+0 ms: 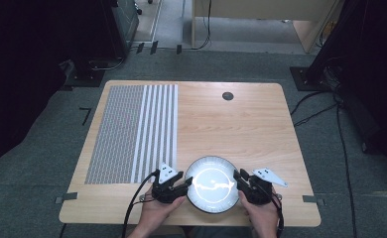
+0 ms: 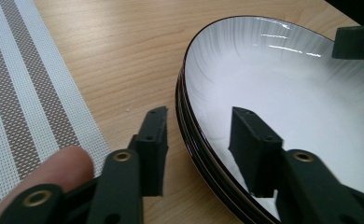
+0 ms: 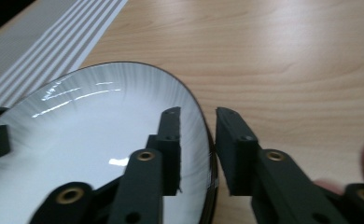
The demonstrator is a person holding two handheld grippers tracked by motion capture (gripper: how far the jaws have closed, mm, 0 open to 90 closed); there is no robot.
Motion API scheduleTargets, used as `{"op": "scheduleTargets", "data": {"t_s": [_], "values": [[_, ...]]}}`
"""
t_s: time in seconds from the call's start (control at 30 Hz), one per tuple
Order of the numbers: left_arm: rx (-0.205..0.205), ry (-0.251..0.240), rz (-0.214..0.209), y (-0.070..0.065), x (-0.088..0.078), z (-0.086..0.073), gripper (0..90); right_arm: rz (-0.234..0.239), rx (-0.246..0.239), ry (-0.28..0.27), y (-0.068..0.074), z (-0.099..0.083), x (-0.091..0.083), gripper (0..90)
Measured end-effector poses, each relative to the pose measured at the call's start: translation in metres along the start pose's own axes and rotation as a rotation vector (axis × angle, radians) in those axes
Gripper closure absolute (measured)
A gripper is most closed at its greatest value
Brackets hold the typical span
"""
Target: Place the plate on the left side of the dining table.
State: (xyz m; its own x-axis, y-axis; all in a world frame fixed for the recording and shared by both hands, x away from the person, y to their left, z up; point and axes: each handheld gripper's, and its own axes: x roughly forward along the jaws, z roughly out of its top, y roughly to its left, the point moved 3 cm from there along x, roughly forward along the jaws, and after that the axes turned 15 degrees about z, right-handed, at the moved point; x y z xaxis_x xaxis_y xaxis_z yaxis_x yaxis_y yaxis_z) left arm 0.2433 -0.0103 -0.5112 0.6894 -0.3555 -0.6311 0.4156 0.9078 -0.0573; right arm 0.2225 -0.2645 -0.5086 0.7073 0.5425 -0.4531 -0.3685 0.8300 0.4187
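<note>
I have both tongs at the plate (image 1: 212,184), which sits near the front edge of the wooden surface (image 1: 241,124), just right of the striped mat (image 1: 132,131). In the left gripper view the plate looks to be the top one of a stack, with more dark rims showing under its edge. My left tongs (image 1: 185,184) straddle the plate's left rim: one jaw stands outside on the wood, the other inside over the white bowl of the plate, with a clear gap between the outer jaw and the rim, so they are part open and not yet gripping. A fingertip (image 2: 54,163) shows beside the jaws in that view. My right tongs (image 1: 239,178) bracket the right rim in the same way, one jaw over the white inside and one outside, standing much closer together; in the right gripper view the dark rim runs up the narrow slot between them, but I cannot tell whether the pads press on it. From above, both hands (image 1: 157,210) come in from the bottom edge, one on either side of the plate, with a black cable (image 1: 132,208) trailing from the left tongs. A small dark round insert (image 1: 227,96) sits in the surface near its far edge, well apart from the plate.
</note>
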Motion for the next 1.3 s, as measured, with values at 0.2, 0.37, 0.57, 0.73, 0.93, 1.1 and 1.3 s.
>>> {"op": "scheduleTargets", "data": {"t_s": [0.2,0.37,0.57,0.73,0.93,1.1,1.3], "values": [[0.007,0.002,-0.008,-0.002,0.001,0.000,69.8,-0.051,-0.001,0.024,0.001,-0.003,-0.002,83.1],[0.011,-0.010,0.007,-0.003,0.000,0.000,71.3,-0.069,0.036,0.029,0.002,-0.004,-0.002,83.2],[0.008,-0.014,0.013,-0.004,0.000,0.000,71.9,-0.069,0.071,0.025,0.002,-0.003,-0.002,84.5],[0.004,-0.002,0.008,-0.003,0.002,-0.001,72.1,-0.026,0.124,-0.015,0.000,0.002,-0.009,89.3],[0.011,-0.014,0.025,-0.004,0.001,-0.001,73.6,0.021,0.180,-0.027,-0.006,0.001,-0.011,89.6],[0.008,-0.033,0.034,-0.004,0.000,0.000,75.7,0.031,0.203,-0.018,-0.007,-0.001,-0.010,88.6],[0.007,-0.035,0.040,-0.005,0.000,0.000,75.8,0.000,0.156,-0.022,0.000,-0.002,-0.008,80.8]]}}
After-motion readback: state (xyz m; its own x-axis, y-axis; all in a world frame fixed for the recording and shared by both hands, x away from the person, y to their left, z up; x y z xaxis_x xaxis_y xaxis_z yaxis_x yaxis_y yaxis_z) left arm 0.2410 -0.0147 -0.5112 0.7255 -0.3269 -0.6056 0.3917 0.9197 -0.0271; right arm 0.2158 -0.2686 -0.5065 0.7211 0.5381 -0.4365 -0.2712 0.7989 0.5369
